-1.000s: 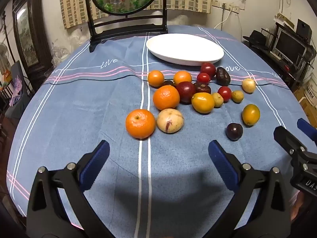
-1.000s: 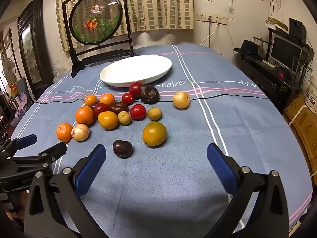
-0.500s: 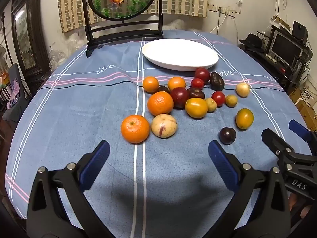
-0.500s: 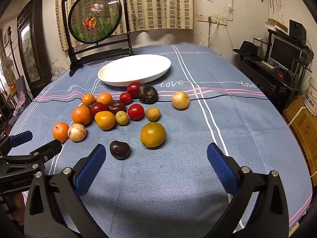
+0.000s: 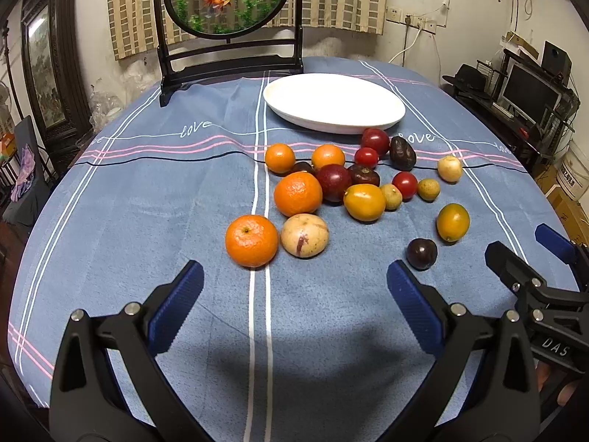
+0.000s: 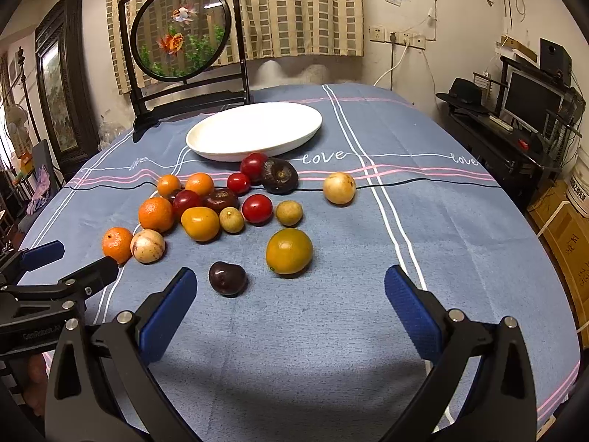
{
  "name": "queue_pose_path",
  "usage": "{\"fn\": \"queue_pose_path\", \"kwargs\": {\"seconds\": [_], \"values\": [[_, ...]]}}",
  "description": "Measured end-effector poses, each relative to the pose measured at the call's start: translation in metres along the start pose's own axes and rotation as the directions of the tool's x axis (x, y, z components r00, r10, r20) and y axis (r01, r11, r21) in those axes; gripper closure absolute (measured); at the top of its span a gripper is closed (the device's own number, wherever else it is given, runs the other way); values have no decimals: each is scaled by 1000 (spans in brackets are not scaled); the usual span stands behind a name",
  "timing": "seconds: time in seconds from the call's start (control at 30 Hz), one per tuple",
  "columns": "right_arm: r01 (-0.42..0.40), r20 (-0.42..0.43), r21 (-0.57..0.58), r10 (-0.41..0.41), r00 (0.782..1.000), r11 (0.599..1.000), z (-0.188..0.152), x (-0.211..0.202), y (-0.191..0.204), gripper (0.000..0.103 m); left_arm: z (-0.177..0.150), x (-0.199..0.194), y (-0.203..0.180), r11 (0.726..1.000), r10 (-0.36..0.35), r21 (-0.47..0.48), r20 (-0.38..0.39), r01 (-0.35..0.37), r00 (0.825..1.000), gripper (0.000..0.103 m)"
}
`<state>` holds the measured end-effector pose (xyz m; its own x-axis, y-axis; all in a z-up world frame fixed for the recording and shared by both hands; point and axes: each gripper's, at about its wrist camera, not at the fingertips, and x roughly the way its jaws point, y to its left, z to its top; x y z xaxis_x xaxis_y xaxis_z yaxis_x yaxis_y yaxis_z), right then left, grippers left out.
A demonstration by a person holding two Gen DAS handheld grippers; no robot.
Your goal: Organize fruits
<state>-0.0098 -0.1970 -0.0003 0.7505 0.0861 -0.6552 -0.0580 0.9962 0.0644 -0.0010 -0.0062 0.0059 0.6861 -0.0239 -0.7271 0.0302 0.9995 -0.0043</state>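
Change: both grippers have drawn slightly back from the fruits.
Left wrist: left gripper (image 5: 294, 287) fingers spread, empty; mandarin (image 5: 251, 240) just ahead on the desk (image 5: 147, 202); plate (image 5: 333, 103) bare.
Right wrist: right gripper (image 6: 291, 294) fingers spread, empty; dark plum (image 6: 227, 278) nearest.

A small shift of both cameras is all that is seen across the second. In the left wrist view the white plate (image 5: 333, 103) and the fruit cluster have slid slightly leftward and lower in the picture, and the right gripper (image 5: 530, 254) is now seen further in from the right edge than before. In the right wrist view the round goldfish screen (image 6: 182, 29) sits a little higher, and the left gripper (image 6: 73, 263) at the left edge is seen slightly lower. No fruit has been displaced on the desk (image 6: 331, 313).
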Motion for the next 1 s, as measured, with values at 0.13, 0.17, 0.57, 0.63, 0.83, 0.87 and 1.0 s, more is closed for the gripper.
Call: {"fn": "queue_pose_path", "kwargs": {"seconds": [0.13, 0.17, 0.57, 0.63, 0.83, 0.87, 1.0], "values": [[2, 6, 0, -2, 1000, 1000, 0, 0, 0, 1, 0, 0, 1, 1000, -1, -9, -2, 1, 1000, 2], [2, 6, 0, -2, 1000, 1000, 0, 0, 0, 1, -1, 1, 1, 1000, 1, -8, -3, -1, 1000, 2], [1, -1, 0, -1, 1000, 1000, -2, 2, 0, 1, -1, 1, 1, 1000, 4, -12, -6, -5, 1000, 2], [2, -1, 1, -2, 1000, 1000, -2, 2, 0, 1, -1, 1, 1, 1000, 6, -13, -5, -6, 1000, 2], [2, -2, 1, -2, 1000, 1000, -2, 2, 0, 1, -1, 1, 1, 1000, 6, -12, -5, -6, 1000, 2], [2, -3, 1, -2, 1000, 1000, -2, 2, 0, 1, -1, 1, 2, 1000, 5, -13, -5, -5, 1000, 2], [2, -4, -1, -2, 1000, 1000, -2, 3, 0, 1, -1, 1, 2, 1000, 6, -14, -5, -6, 1000, 2]]}}
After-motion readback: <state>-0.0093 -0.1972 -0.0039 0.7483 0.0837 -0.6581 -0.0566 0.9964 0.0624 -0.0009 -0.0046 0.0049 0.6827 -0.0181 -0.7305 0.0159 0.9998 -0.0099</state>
